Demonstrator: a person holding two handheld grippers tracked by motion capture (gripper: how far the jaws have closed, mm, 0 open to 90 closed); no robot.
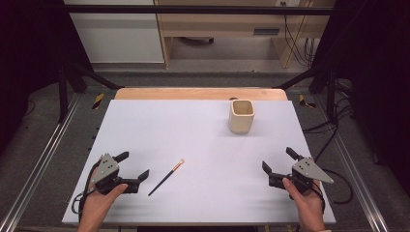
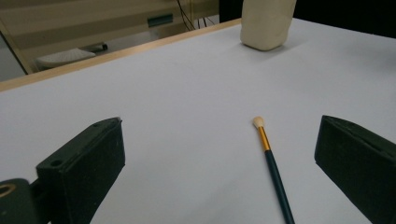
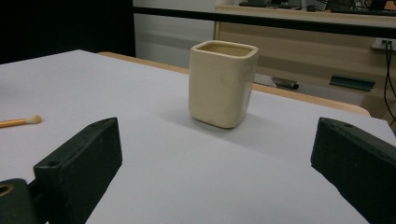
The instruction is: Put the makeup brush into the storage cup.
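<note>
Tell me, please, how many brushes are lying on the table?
1. The brush lies flat on the white table, just right of the open left gripper, its pale tip pointing toward the far side. The cup interior is partly hidden, so more could be inside.

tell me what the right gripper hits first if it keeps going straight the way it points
Probably the cream cup: it stands upright ahead of the open right gripper, near the middle between its jaws, with only bare table before it. Depth is hard to judge.
</note>
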